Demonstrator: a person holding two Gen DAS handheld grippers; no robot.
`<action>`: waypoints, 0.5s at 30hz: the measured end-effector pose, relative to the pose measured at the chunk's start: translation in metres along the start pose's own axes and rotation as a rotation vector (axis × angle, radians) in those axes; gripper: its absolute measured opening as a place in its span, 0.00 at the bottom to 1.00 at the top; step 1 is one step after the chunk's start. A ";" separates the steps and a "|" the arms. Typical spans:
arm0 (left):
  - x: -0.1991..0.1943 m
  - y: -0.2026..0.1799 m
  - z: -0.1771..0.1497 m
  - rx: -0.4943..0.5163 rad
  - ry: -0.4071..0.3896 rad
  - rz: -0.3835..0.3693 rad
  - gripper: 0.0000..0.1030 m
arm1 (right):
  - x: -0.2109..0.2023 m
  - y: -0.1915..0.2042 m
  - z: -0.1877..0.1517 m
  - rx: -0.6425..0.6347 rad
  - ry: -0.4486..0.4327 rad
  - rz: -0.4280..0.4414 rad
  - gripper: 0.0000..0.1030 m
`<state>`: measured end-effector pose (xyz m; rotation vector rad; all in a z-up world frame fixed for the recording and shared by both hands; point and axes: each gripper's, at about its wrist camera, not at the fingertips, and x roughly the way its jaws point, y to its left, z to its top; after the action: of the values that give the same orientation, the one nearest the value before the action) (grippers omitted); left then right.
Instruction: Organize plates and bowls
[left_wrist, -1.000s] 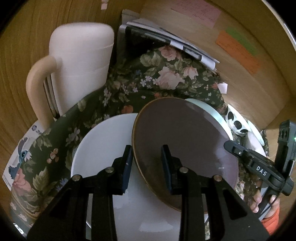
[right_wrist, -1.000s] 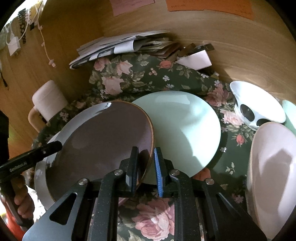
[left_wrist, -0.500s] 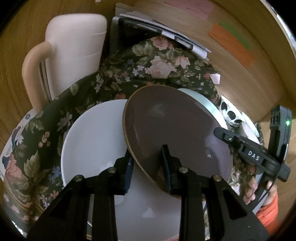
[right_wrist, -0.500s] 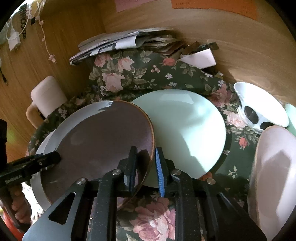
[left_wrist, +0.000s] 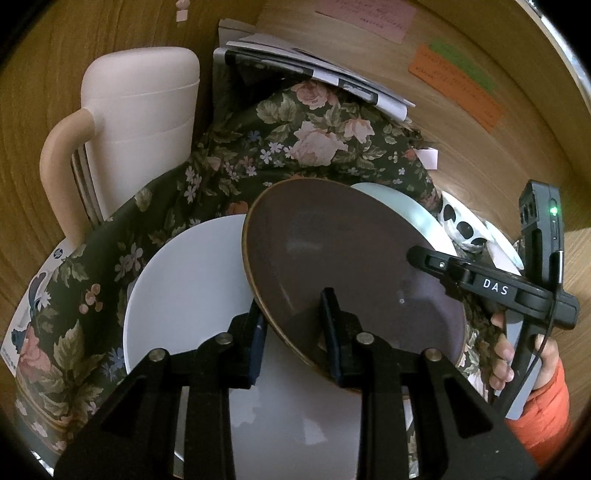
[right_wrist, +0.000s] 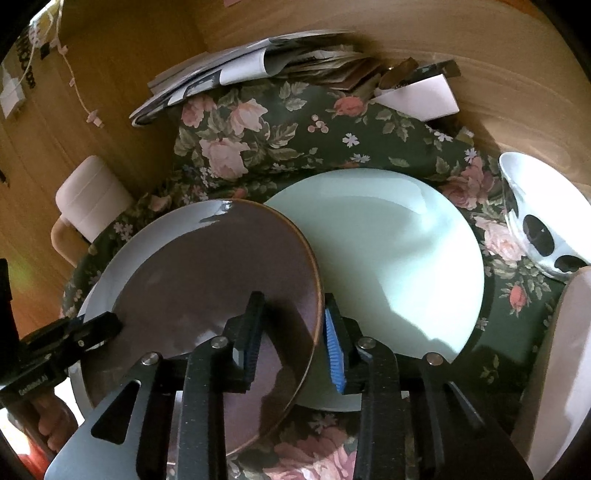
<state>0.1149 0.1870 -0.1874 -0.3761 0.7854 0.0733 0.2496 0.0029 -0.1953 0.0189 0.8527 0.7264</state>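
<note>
One matte brown plate (left_wrist: 354, 266), thin gold rim, pinched by left claw (left_wrist: 293, 325); right claw (right_wrist: 291, 328) spreading, straddling it.

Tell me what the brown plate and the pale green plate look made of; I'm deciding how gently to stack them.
Brown plate: probably glazed ceramic, since the surface is glossy with window glare and the rim has a thin tan edge. Pale green plate: smooth, evenly coloured and softly shiny, so glazed ceramic or possibly melamine; the pictures can't settle which.

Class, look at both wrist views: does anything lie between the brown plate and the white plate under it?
Nothing visible does. The brown plate already overlaps the white plate, tilted, its rim between the left gripper's fingers and the right gripper's just-opening ones.
</note>
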 end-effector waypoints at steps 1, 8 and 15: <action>0.000 0.000 0.001 -0.003 0.003 0.003 0.27 | 0.000 0.001 0.000 0.001 -0.001 0.000 0.27; -0.005 -0.005 0.005 0.012 -0.018 0.036 0.28 | -0.010 0.006 -0.005 0.011 -0.022 0.003 0.26; -0.011 -0.010 0.004 0.023 -0.022 0.025 0.29 | -0.030 0.009 -0.017 0.016 -0.063 -0.013 0.25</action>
<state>0.1119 0.1801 -0.1737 -0.3435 0.7684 0.0922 0.2199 -0.0125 -0.1839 0.0501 0.7978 0.7039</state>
